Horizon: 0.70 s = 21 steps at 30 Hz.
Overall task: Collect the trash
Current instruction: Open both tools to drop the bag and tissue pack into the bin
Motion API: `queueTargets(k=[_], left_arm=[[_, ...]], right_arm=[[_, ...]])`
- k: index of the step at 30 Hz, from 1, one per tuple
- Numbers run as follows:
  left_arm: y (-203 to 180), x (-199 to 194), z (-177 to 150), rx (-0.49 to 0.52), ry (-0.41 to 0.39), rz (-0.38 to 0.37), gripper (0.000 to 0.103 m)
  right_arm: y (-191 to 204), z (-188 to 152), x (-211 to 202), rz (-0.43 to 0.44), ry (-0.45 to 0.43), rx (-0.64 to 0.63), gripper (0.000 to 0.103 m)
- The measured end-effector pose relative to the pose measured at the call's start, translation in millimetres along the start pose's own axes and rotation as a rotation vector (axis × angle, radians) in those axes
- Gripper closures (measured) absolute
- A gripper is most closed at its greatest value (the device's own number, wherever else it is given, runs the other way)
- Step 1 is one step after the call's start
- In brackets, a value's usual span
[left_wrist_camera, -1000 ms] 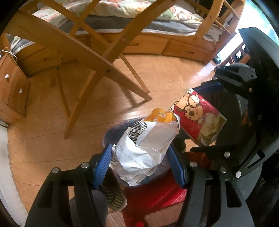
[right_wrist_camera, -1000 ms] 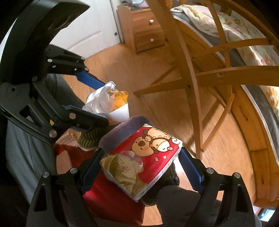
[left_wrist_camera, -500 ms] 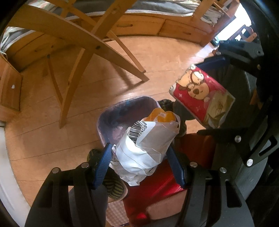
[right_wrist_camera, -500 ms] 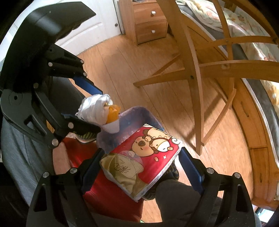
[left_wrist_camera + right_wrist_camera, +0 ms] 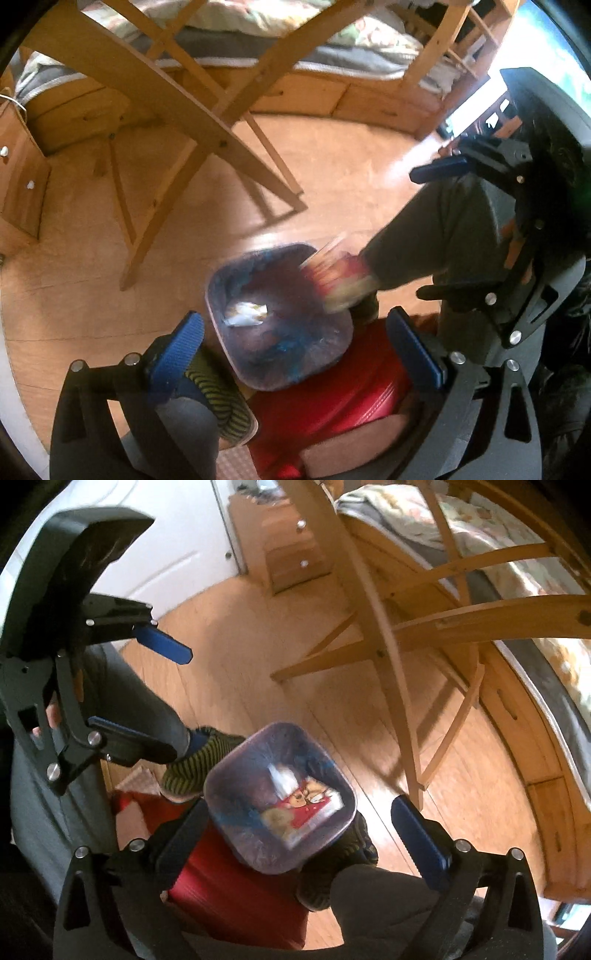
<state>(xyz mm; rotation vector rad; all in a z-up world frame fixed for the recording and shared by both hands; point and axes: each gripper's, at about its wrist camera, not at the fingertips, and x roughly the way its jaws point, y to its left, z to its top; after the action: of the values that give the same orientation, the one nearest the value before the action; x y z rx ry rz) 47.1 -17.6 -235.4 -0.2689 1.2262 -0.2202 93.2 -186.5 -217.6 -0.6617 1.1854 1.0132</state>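
Opening wide, both grippers [image 5: 291, 343] [image 5: 303, 830] empty over bin [image 5: 221, 775]; chair [image 5: 388, 657] beside.

Wooden chair [image 5: 207, 122], bed [image 5: 517, 565], nightstand [image 5: 291, 559].

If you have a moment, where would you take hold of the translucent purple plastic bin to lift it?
I would grip the translucent purple plastic bin by its near rim, coming from above: it stands upright and open-topped, the thin wall would fit between claw fingers, and its far side is crowded by feet.
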Motion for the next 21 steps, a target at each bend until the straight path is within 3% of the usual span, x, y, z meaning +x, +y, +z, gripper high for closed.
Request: queueTargets(k=[7,15,21], left_arm=[[-7.8,-29.0,2.9,0.015,-0.131,-0.021,0.005],[-24.3,-54.0,4.3,0.069,-0.235,0.027,0.005],[-33.8,-78.7,2.2,0.103,-0.339,0.003,0.005]], right_arm=[[-2.3,-7.5,-25.6,0.014,-0.071,0.021,0.003],[-9.5,-11.3,-57.7,0.003,-0.163,0.067,0.003],[-12.6,-11.0,-92.7,0.029,-0.261,0.086,0.003]])
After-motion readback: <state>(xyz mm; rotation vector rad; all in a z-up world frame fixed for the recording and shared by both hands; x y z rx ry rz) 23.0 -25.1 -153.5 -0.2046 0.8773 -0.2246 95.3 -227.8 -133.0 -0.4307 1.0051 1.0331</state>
